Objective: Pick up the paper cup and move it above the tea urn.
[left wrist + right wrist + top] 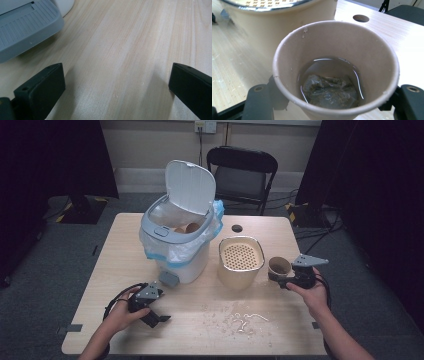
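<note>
Left gripper (159, 316) sits low over the table (200, 340) near its front-left corner, held by the person's left hand (122, 312); jaws spread wide apart with bare wood between them, nothing held. In the left gripper view the grey pedal (25, 27) of the bin lies just ahead of the jaws, not touching them. White bin (177, 240) stands toward the back-left of the table, lid tipped up, plastic liner folded over its rim, brownish round items inside that are too small to identify. Right of it, near the middle, a beige container (241, 262) with a perforated insert on top. Scattered crumbs and white scraps (245, 317) lie near the front edge, centre. Paper cup (335, 70) is near the right edge, just beside the beige container, clamped between the jaws of the right gripper (280, 281), pads pressing its sides, right hand (315, 295) behind. Cup stays upright; it holds some liquid and a soaked tea bag (329, 90) at the bottom. A round hole (237, 228) sits in the table near the back edge.
</note>
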The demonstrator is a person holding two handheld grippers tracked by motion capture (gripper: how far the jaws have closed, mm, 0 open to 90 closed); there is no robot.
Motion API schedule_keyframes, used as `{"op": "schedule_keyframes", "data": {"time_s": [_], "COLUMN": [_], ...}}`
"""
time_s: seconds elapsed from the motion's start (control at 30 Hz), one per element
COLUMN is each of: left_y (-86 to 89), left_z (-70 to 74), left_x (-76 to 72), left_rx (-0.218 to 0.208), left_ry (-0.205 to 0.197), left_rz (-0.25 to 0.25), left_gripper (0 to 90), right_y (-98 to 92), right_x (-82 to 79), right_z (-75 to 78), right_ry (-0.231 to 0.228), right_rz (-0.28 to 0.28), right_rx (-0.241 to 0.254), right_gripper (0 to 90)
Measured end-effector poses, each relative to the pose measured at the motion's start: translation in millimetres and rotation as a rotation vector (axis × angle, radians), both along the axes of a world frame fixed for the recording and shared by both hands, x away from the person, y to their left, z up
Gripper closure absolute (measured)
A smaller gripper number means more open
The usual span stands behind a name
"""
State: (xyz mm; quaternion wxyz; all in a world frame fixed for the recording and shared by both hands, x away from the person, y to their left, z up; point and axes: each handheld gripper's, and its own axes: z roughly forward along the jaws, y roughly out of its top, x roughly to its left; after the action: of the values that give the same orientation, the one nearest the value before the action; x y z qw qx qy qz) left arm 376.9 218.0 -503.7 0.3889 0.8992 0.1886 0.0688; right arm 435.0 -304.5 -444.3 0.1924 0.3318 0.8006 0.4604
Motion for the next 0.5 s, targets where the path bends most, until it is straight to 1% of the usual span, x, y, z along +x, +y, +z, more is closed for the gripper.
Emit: {"op": "schedule_keyframes", "data": {"time_s": [0.2, 0.23, 0.5], "left_y": [0.1, -0.1, 0.1], "left_z": [0.1, 0.0, 0.1], "left_x": [-0.1, 0.0, 0.0], "left_rx": [0.002, -0.001, 0.002], "left_ry": [0.002, -0.001, 0.001], "left_rz": [0.001, 0.0, 0.0], "left_gripper": [0.0, 0.0, 0.0], "right_y": [0.4, 0.7, -1.8], "right_x": [8.4, 10.7, 20.9], "right_z": [2.8, 4.3, 11.4], "right_ry": [-0.004, -0.004, -0.016], "right_rz": [-0.012, -0.014, -0.034], "right_rx": [0.004, -0.005, -0.007], "right_gripper": [30.8, 30.8, 30.9]}}
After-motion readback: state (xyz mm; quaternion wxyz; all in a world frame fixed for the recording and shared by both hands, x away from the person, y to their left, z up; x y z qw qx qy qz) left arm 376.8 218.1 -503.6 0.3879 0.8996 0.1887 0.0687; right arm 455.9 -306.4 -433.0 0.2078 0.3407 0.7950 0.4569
